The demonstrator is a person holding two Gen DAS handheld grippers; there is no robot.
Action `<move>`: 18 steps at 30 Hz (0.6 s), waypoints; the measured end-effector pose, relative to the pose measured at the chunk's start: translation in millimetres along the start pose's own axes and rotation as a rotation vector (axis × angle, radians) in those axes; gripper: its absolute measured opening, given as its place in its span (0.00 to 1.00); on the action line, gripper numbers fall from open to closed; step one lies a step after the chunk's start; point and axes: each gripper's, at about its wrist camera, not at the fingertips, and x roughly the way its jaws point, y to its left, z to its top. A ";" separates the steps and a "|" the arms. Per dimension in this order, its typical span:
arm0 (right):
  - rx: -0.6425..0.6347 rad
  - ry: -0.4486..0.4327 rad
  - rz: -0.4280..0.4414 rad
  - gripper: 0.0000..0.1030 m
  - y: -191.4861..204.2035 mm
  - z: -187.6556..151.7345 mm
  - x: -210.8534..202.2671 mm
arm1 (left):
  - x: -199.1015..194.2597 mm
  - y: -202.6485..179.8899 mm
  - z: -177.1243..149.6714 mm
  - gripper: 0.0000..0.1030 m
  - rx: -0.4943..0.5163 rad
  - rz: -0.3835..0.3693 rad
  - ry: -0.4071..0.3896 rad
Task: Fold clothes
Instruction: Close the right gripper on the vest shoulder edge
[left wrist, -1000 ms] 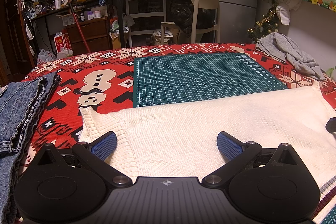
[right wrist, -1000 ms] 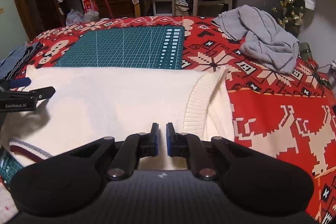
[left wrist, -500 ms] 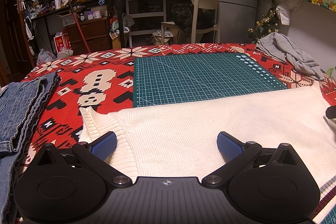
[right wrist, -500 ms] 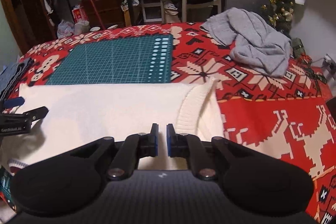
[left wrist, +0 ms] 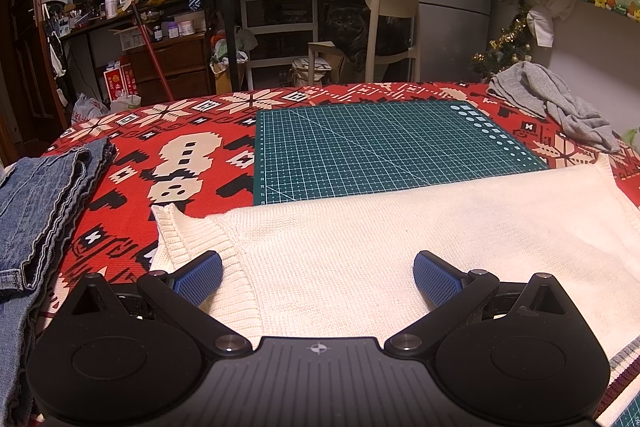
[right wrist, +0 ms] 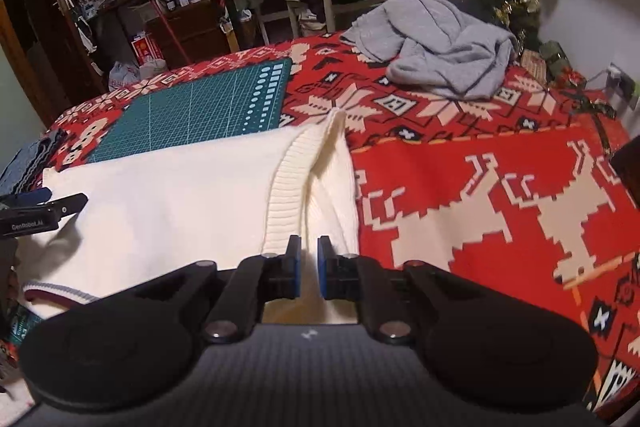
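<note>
We see a cream sweater point(left wrist: 400, 239) spread flat on the red patterned blanket point(left wrist: 192, 163), its far edge overlapping the green cutting mat point(left wrist: 384, 147). Our left gripper point(left wrist: 318, 273) hangs over it with jaws spread wide, gripping nothing. Our right gripper point(right wrist: 308, 259) is nearly clenched above the sweater's ribbed edge; we cannot tell if it pinches cloth. Folded jeans point(left wrist: 36, 203) lie left, a grey garment point(right wrist: 436, 47) far right.

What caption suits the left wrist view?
Open left hand-held gripper over a cream sweater on a red patterned cloth.

cream sweater point(right wrist: 180, 195), right claw point(right wrist: 308, 259) closed
</note>
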 end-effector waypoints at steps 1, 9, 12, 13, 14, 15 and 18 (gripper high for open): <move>-0.002 0.001 -0.003 0.07 0.8 2.2 2.9 | -0.1 -0.1 0.0 1.00 0.000 -0.001 0.000; -0.007 0.011 -0.040 0.02 0.9 2.0 9.4 | -2.0 1.4 -1.2 1.00 0.001 -0.010 -0.002; 0.010 0.015 -0.040 0.08 1.0 1.6 3.1 | -2.6 1.8 0.5 1.00 0.008 -0.018 0.011; 0.019 0.010 -0.032 0.09 1.8 2.5 0.3 | -3.9 2.9 1.4 1.00 0.002 -0.030 0.020; 0.019 0.004 -0.026 0.09 3.9 4.0 -2.6 | -6.5 3.7 2.4 0.99 -0.004 -0.043 0.029; 0.010 -0.006 -0.022 0.09 7.5 6.1 -5.6 | -9.5 4.2 3.3 0.99 -0.010 -0.045 0.037; -0.013 -0.024 -0.006 0.19 19.2 12.7 -13.3 | -23.8 0.6 4.5 0.95 -0.014 0.009 0.063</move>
